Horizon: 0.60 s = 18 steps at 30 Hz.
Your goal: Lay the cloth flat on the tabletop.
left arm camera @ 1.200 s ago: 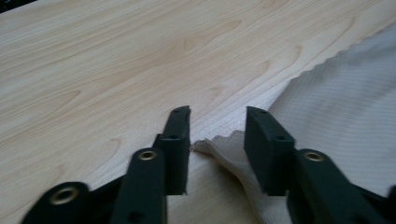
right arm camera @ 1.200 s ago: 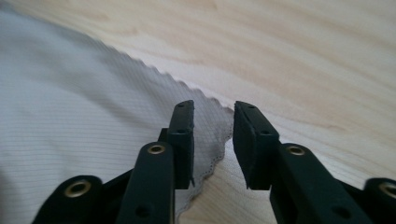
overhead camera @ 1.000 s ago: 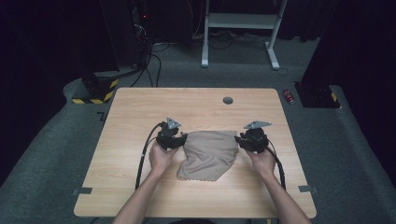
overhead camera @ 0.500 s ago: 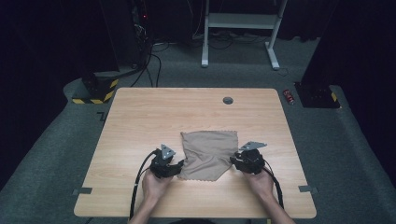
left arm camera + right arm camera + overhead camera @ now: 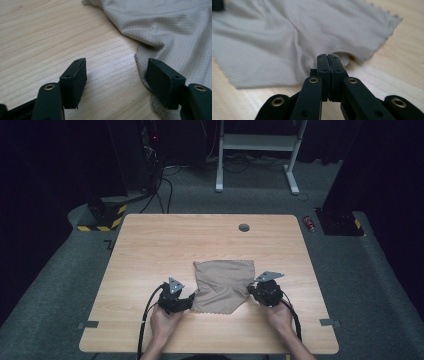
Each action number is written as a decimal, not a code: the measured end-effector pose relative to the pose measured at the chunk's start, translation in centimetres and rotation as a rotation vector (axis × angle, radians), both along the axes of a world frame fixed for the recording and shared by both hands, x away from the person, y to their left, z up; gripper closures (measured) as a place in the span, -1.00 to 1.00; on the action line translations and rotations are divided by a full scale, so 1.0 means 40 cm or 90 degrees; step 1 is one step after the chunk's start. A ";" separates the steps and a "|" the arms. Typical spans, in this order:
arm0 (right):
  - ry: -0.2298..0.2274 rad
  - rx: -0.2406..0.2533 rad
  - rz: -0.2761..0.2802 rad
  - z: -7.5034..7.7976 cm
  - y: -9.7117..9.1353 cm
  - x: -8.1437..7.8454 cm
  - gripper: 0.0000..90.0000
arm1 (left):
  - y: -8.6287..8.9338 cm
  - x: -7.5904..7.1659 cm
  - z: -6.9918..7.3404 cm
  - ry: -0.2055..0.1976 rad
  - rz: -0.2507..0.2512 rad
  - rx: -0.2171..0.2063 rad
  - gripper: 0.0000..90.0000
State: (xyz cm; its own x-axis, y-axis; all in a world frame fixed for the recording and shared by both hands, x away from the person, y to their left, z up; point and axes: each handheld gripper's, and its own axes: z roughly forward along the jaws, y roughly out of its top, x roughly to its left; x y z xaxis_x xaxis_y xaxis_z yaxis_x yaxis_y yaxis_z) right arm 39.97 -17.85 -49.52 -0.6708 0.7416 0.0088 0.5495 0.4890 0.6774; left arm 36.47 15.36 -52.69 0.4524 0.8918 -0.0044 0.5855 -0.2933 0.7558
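A beige cloth [image 5: 222, 282] lies spread on the wooden table [image 5: 200, 235], near its front edge. My left gripper [image 5: 189, 301] rests at the cloth's lower left corner. In the left gripper view its jaws [image 5: 116, 75] stand wide and have just been opening. Bare wood shows between them, and the cloth's hem [image 5: 175, 22] lies under the right-hand jaw. My right gripper [image 5: 250, 292] is at the cloth's right edge. In the right gripper view its jaws [image 5: 328, 60] have just closed, pinching a raised fold of the cloth [image 5: 287, 32].
A round grommet hole [image 5: 244, 227] sits near the table's far edge. On the floor beyond are a red can [image 5: 310, 223], a white desk frame [image 5: 255, 150] and a yellow-black striped block [image 5: 102, 217]. Black cables trail from both grippers toward the person.
Both hands have come toward the table's near edge, and the cloth came with them and now lies flatter. The left jaws have let go of the cloth.
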 end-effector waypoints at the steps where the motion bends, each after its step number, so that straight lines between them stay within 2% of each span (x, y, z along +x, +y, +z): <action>1: -0.003 0.006 0.002 0.012 0.000 -0.003 0.97 | 0.000 0.000 0.000 0.000 0.001 0.000 -0.26; 5: -0.008 0.020 0.018 0.055 0.013 -0.004 0.97 | 0.000 0.001 0.000 0.001 0.002 -0.001 -0.28; 10: -0.004 0.009 0.035 0.084 0.055 0.022 0.97 | 0.001 0.001 0.000 0.001 0.002 -0.001 -0.28; 16: -0.005 0.014 0.047 0.093 0.133 0.069 0.97 | 0.001 0.001 0.000 0.001 0.002 -0.002 -0.28; 18: 0.004 0.002 0.050 0.084 0.169 0.090 0.97 | 0.001 0.001 0.000 0.002 0.002 -0.002 -0.28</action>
